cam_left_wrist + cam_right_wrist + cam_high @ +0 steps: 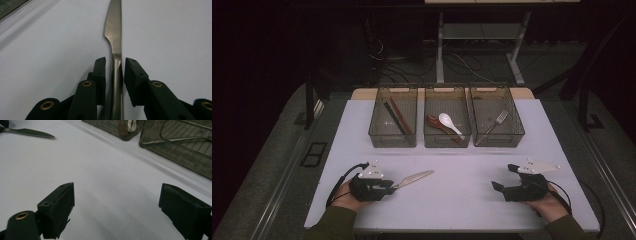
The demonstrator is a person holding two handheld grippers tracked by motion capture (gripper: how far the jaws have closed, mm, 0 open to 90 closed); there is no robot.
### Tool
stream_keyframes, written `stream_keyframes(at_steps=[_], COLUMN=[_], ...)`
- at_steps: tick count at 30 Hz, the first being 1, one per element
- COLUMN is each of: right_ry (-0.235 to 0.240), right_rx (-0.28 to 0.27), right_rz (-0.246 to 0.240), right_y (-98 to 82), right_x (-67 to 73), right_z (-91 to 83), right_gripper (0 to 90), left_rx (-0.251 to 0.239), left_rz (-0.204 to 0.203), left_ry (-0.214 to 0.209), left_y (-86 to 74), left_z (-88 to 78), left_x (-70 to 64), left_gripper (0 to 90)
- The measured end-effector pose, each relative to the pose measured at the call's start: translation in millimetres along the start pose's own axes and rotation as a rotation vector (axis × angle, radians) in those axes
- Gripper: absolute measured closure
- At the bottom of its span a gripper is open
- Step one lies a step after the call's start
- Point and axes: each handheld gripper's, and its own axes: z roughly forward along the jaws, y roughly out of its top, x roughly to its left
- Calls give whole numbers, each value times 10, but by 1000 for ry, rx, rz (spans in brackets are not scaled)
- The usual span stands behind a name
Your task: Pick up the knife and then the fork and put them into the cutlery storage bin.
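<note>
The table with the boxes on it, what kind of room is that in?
Probably a lab or workshop set up for practice, not a kitchen. The white table holds three see-through bins of sorted cutlery, a person works a knife with hand-held grippers, and cables lie on the dark floor behind.

Left gripper [387, 188] fingers [100, 72] nearly closed, right gripper [502, 186] fingers [60, 205] spread wide

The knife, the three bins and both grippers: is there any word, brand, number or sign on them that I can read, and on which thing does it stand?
None can be read.
knife: bare metal, no stamp visible.
three bins: no label visible.
left gripper and right gripper: no marking visible.
</note>
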Motion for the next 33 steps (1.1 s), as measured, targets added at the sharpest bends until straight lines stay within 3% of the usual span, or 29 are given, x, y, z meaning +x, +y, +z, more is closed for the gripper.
stream_keyframes(at_steps=[6,13,20,21,23,28,33], right_ry=[-5,-11,-10,-8,-8,-9,-8], right_rx=[5,12,12,12,10,7,7], right_rz=[-6,-25,-31,-34,-34,-35,-40], right_y=[0,3,5,6,9,19,29], right_x=[3,20,26,23,23,28,38], right_z=[3,18,23,23,23,17,29], right_gripper=[134,134,134,134,134,133,134], left_rx=[20,20,47,44,26,-58,-118], left_rz=[-7,-64,-62,-77,-64,-95,-93], left_ry=[-1,-5,5,6,-7,-4,1], left_y=[25,34,78,81,96,143,210], left_z=[4,11,6,5,-1,-77,-144], left_x=[-18,-15,-15,-31,-21,-45,-68], left_gripper=[784,795,799,799,799,799,799])
